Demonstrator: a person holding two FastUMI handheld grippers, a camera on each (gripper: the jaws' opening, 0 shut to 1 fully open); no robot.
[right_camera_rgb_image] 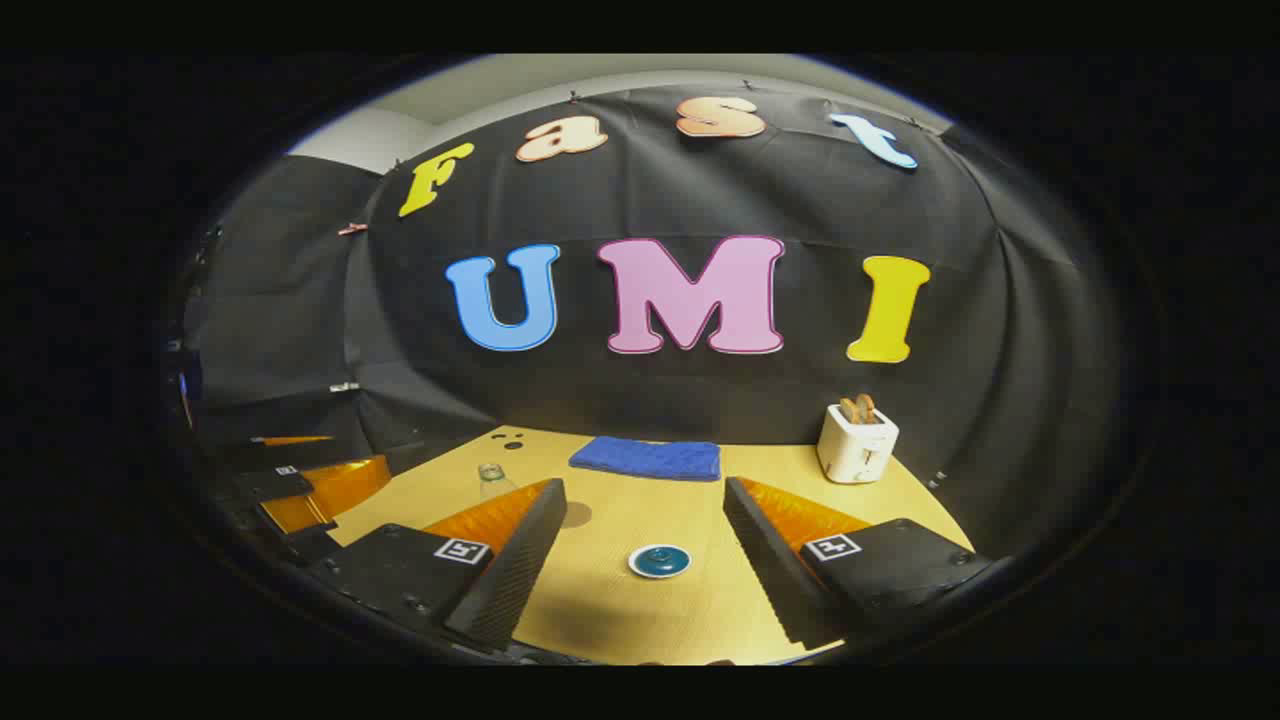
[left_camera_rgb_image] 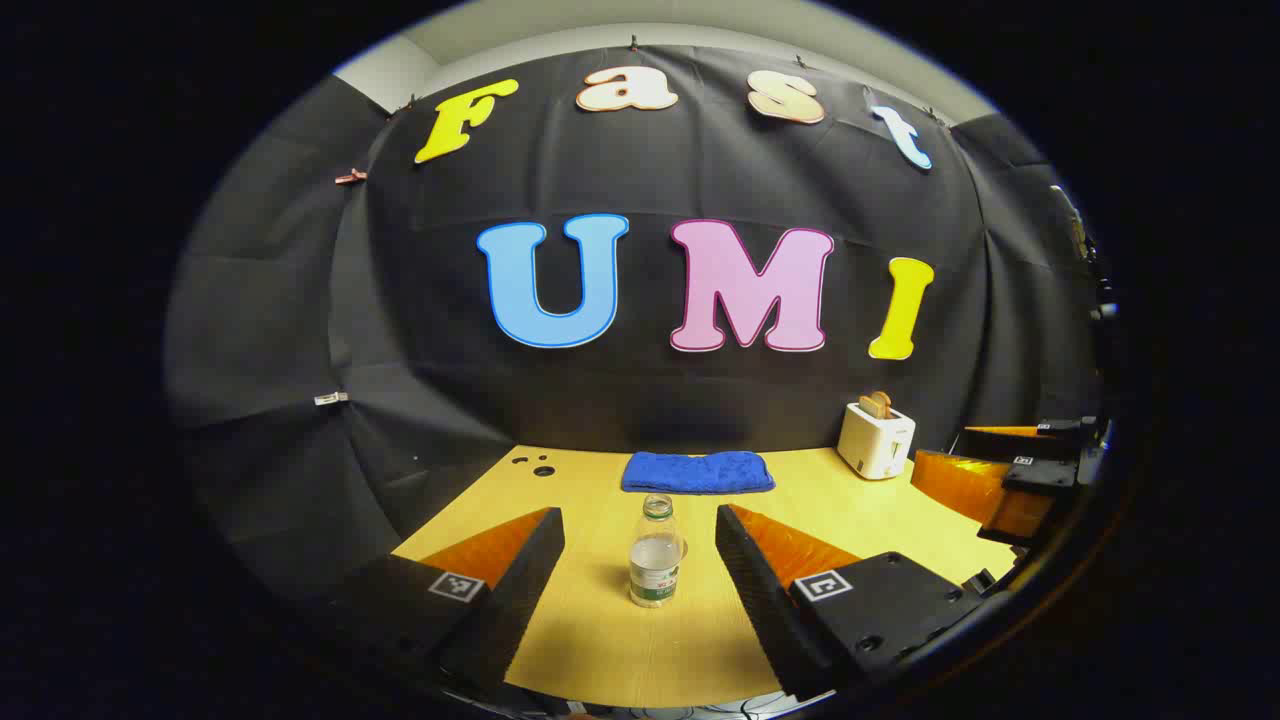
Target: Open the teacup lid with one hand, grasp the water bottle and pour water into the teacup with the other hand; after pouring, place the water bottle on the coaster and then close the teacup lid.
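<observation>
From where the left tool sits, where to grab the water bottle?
Take the water bottle by its straight lower body, at the label, coming level from the front. It stands upright and uncapped, centred between the open left tool fingers; the neck narrows, so avoid it.

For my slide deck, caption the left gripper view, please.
Left gripper open, framing an upright uncapped water bottle on the yellow table, blue towel and toaster behind.
</observation>
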